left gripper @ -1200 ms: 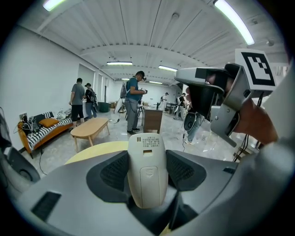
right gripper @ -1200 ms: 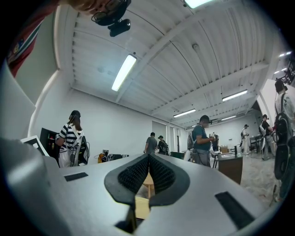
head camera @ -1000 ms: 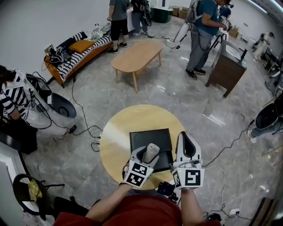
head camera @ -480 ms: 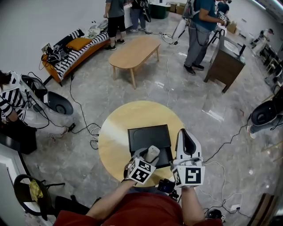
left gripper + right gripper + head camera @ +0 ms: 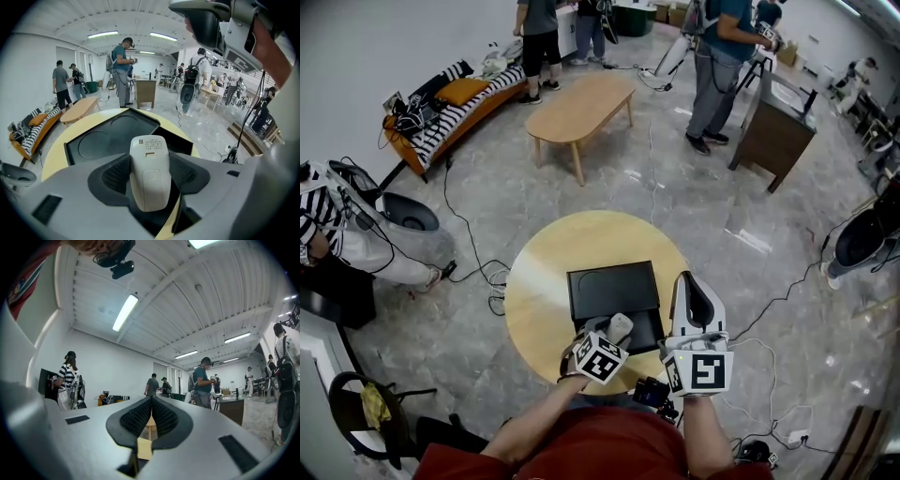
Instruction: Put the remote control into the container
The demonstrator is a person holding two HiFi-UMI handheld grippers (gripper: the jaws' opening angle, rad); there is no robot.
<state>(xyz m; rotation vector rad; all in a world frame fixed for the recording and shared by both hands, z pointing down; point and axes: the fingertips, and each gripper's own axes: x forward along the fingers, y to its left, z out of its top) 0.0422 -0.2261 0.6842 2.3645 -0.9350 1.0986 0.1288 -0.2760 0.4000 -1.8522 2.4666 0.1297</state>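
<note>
A white remote control [image 5: 149,171] sits clamped between the jaws of my left gripper [image 5: 150,176], back side up, its top end pointing at the black container [image 5: 112,136]. In the head view the remote control [image 5: 619,327] hangs over the near edge of the black container [image 5: 605,286] on the round wooden table [image 5: 539,286], with the left gripper [image 5: 612,335] shut on it. My right gripper [image 5: 695,288] is held to the right of the container, jaws pressed together with nothing between them. The right gripper [image 5: 151,420] points level across the room.
A black lid or second tray [image 5: 180,140] lies beside the container at its right. Cables [image 5: 483,277] trail on the floor left of the table. An oval wooden table [image 5: 581,103], a striped couch [image 5: 455,108] and several people stand farther off.
My left gripper has drawn back toward me and lower with the remote, now over the container's near edge. The right gripper has stayed where it was.
</note>
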